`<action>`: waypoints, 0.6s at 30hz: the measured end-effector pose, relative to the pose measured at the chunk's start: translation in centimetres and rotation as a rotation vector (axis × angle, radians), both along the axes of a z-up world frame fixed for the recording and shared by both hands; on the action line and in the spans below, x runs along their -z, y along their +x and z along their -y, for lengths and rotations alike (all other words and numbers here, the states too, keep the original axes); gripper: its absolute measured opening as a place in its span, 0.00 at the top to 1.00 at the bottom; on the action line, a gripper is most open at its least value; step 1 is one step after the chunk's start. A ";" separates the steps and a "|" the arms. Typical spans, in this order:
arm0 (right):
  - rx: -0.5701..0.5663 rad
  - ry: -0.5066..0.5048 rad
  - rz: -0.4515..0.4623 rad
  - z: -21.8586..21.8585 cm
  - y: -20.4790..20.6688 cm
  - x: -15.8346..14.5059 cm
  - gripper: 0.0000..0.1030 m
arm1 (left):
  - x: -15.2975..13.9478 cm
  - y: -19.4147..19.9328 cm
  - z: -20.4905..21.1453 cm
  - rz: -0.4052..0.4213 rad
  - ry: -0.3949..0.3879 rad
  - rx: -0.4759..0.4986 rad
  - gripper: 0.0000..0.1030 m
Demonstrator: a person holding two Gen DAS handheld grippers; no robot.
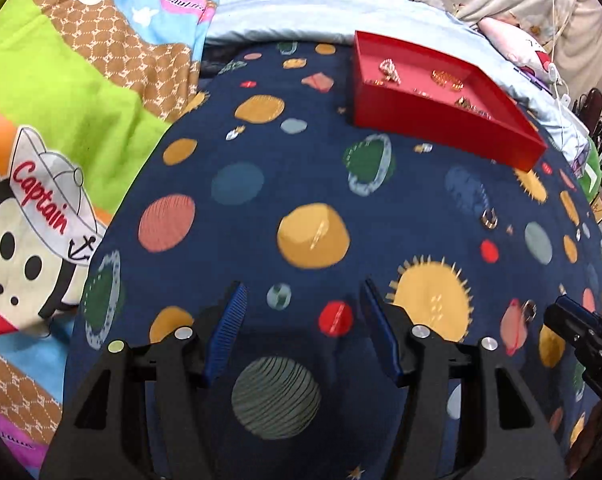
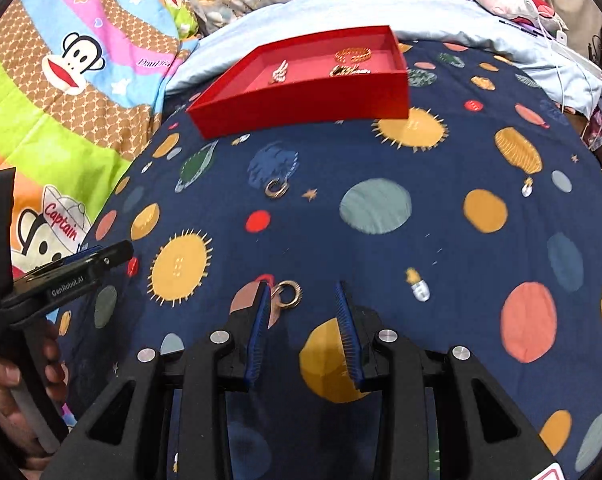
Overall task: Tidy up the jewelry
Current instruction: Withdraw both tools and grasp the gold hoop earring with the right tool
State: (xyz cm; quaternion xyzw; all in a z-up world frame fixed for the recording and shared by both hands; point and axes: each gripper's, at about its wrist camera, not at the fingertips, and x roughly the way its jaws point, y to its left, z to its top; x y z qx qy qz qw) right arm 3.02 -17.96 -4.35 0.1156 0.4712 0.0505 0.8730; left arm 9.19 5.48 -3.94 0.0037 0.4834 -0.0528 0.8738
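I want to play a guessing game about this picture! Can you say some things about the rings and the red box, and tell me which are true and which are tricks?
1. The red box has jewelry inside. True.
2. Two rings lie on the blue blanket. True: one ring near the right gripper, another ring farther off.
3. The right gripper is squeezing a ring. False: its jaws are empty.
4. The red box has a lid on. False: it is open on top.

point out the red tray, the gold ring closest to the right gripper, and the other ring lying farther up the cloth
red tray [image 2: 301, 114], right wrist view, on its near outer wall
near gold ring [image 2: 289, 294], right wrist view, on its band by the left finger
far ring [image 2: 277, 189], right wrist view, on its band
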 end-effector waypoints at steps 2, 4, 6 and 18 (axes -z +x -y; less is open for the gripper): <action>-0.002 -0.002 -0.005 -0.3 0.0 0.2 0.68 | 0.2 -0.3 0.0 -0.006 -0.004 0.002 0.45; -0.007 -0.004 -0.009 -0.7 0.1 0.5 0.68 | 0.1 -0.6 0.0 -0.004 -0.003 0.006 0.45; -0.011 -0.007 -0.012 -1.0 0.3 0.6 0.68 | 0.0 -0.9 0.2 0.007 0.006 0.012 0.45; -0.016 -0.084 0.006 -2.3 0.9 1.0 0.71 | 0.0 -0.9 0.8 -0.004 -0.023 0.032 0.45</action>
